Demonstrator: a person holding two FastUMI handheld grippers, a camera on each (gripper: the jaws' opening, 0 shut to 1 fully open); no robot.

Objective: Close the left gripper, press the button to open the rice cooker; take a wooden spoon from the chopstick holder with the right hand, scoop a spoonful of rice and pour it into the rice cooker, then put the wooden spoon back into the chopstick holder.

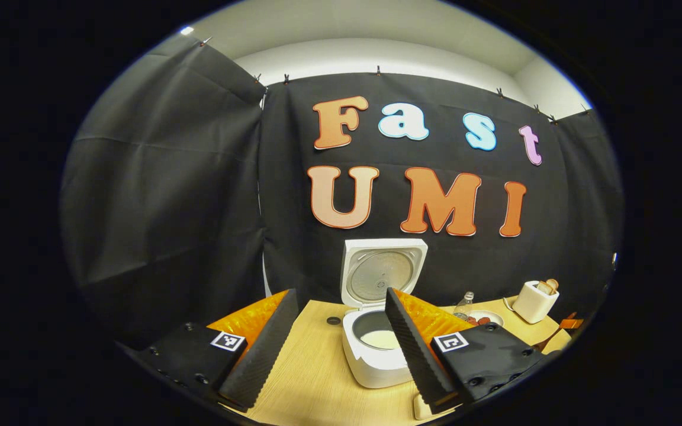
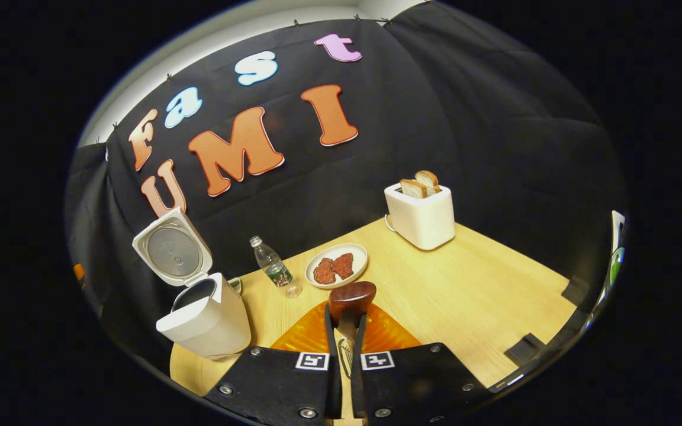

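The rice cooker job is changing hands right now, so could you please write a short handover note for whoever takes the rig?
Left gripper: open, empty, hovering in front of the rice cooker.
Right gripper: shut on the wooden spoon, bowl end pointing forward over the table.
Rice cooker: lid up; pale contents show in the pot.
Done: button pressed, cooker open, spoon taken.
Unclear: whether the spoonful is already poured; I cannot tell if the spoon carries rice.
Left: pour if needed, then put the spoon back into the chopstick holder.
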